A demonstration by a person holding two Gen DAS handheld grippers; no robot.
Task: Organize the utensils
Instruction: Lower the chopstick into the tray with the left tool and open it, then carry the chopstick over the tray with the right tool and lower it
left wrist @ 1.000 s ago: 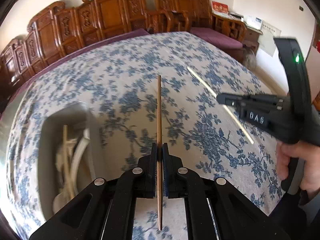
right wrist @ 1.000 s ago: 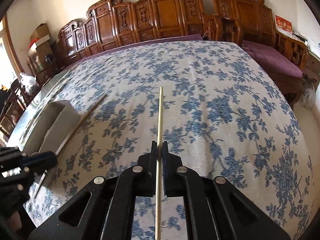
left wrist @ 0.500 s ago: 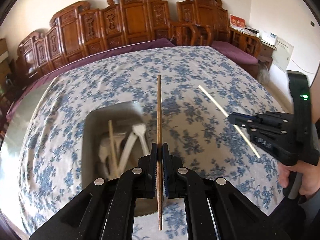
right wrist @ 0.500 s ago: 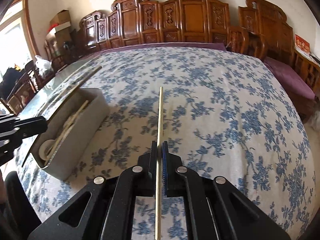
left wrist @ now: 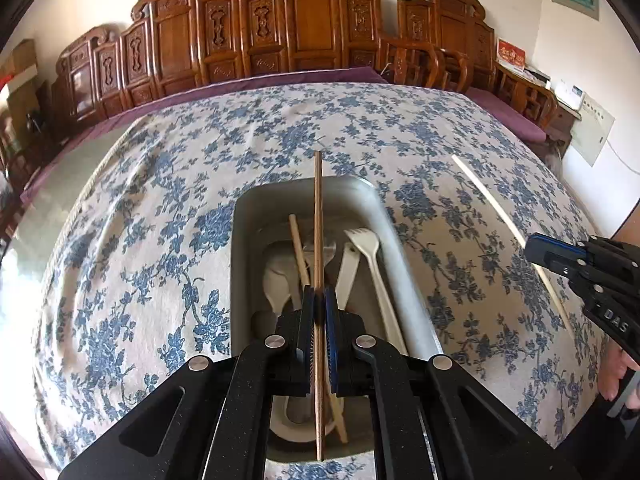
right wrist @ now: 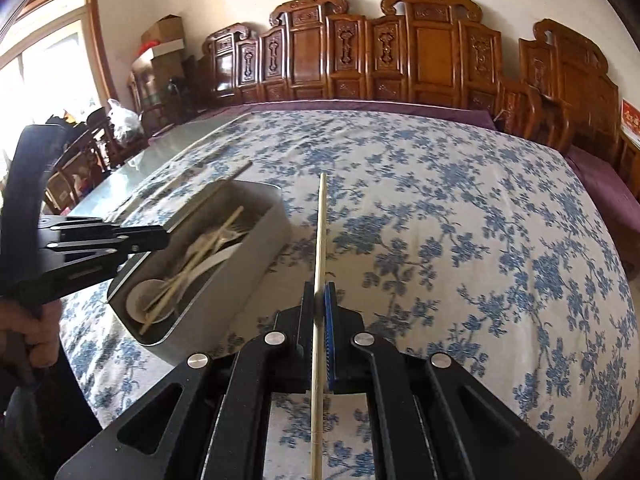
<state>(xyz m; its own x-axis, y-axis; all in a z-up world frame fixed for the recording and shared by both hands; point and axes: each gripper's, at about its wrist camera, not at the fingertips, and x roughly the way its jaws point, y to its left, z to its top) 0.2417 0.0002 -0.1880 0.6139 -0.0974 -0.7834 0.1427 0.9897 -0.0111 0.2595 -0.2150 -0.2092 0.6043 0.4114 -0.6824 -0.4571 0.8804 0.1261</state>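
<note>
My left gripper (left wrist: pixel 319 300) is shut on a dark brown chopstick (left wrist: pixel 318 216) and hangs right over the grey utensil box (left wrist: pixel 244 240). Inside the box lie a white fork (left wrist: pixel 366 242), a white spoon (left wrist: pixel 276 280) and a pale chopstick (left wrist: pixel 298 250). My right gripper (right wrist: pixel 319 296) is shut on a light bamboo chopstick (right wrist: pixel 320 232), over the tablecloth just right of the box (right wrist: pixel 256 256). In the left wrist view the right gripper (left wrist: pixel 536 250) shows at the right edge with its pale chopstick (left wrist: pixel 492 204). The left gripper (right wrist: pixel 162 236) shows above the box in the right wrist view.
The table carries a white cloth with blue flowers (left wrist: pixel 160 240); bare glass (right wrist: pixel 132 184) shows at its left edge. Carved wooden chairs (left wrist: pixel 308 24) line the far side. A person's hand (right wrist: pixel 28 332) grips the left tool, and fingers (left wrist: pixel 616 372) hold the right one.
Both grippers swung left with their chopsticks. The box slid from the left edge to directly under my left gripper, and came closer in the right wrist view.
</note>
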